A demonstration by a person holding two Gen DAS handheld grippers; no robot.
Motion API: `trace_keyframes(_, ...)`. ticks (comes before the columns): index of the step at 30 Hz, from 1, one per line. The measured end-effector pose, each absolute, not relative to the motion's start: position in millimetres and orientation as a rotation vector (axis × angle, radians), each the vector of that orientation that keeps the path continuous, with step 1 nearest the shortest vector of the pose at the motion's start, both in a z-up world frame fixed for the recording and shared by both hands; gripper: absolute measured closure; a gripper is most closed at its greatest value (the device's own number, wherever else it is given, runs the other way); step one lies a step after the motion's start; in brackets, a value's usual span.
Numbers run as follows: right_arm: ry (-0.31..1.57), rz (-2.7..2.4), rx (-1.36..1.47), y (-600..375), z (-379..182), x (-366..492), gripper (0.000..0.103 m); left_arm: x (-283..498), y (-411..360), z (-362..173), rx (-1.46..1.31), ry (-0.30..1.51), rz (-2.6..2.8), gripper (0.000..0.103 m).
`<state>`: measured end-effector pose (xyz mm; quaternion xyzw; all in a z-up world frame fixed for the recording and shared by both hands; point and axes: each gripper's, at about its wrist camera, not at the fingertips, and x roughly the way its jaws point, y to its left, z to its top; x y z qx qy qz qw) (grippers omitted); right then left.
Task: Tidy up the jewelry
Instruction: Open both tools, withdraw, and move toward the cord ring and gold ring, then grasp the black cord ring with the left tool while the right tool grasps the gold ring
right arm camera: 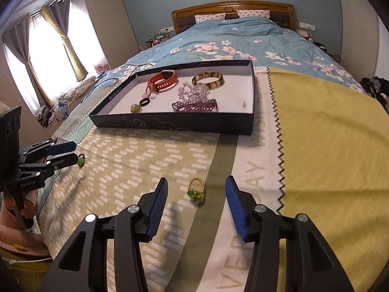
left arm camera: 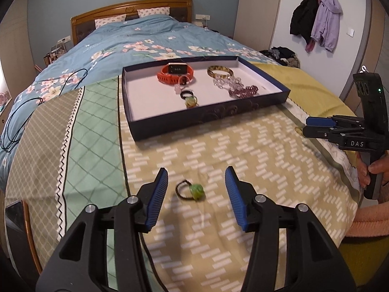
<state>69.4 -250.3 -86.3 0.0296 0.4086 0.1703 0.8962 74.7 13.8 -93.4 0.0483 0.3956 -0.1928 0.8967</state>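
A dark blue tray [left arm camera: 170, 125] [right arm camera: 170, 123] lies on the bed and holds an orange watch [left arm camera: 175, 72] [right arm camera: 162, 79], a tortoiseshell bangle [left arm camera: 220, 71] [right arm camera: 208, 79], clear and purple bead bracelets [left arm camera: 243, 91] [right arm camera: 194, 104] and a small ring [left arm camera: 189, 98] [right arm camera: 138, 105]. My left gripper [left arm camera: 196, 182] [right arm camera: 73, 154] is open around a black band ring with a green stone [left arm camera: 190, 191] [right arm camera: 81, 161] on the blanket. My right gripper [right arm camera: 196, 194] [left arm camera: 305, 125] is open around a gold ring with green stones [right arm camera: 196, 191].
Patterned blankets [left arm camera: 243, 158] [right arm camera: 328, 146] cover the foot of the bed. A black cable [left arm camera: 36, 102] lies on the blue floral duvet at the left. A phone [left arm camera: 14, 213] lies at the bed's left edge. Jackets [left arm camera: 316, 19] hang on the wall.
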Motion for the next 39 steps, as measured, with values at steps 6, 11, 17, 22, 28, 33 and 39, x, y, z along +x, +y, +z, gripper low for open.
trace_keyframes(6, 0.849, 0.352, 0.060, -245.5, -89.8, 66.6, 0.056, 74.9, 10.2, -103.0, 0.099, 0.862, -0.390, 0.053)
trace_keyframes(11, 0.846, 0.341, 0.039, -242.0, -90.8, 64.4, 0.057, 80.5, 9.3, -108.0, 0.100, 0.890, -0.355, 0.054)
trace_keyframes(17, 0.845, 0.319, 0.016, -239.0, -90.7, 64.1, 0.071, 84.2, 11.7, -107.9, 0.087, 0.896, -0.343, 0.058)
trace_keyframes(22, 0.847, 0.309, 0.001, -238.1, -91.0, 66.0, 0.088, 83.8, 9.8, -108.4, 0.098, 0.898, -0.331, 0.070)
trace_keyframes(28, 0.845, 0.305, 0.003, -239.3, -91.4, 67.2, 0.091, 81.7, 4.7, -109.1, 0.088, 0.893, -0.335, 0.077)
trace_keyframes(33, 0.838, 0.313, 0.008, -239.1, -90.0, 66.3, 0.092, 79.6, -0.1, -107.8, 0.075, 0.889, -0.352, 0.078)
trace_keyframes(39, 0.796, 0.340, 0.026, -239.3, -80.1, 63.1, 0.092, 79.5, -4.4, -102.2, 0.067, 0.868, -0.369, 0.078)
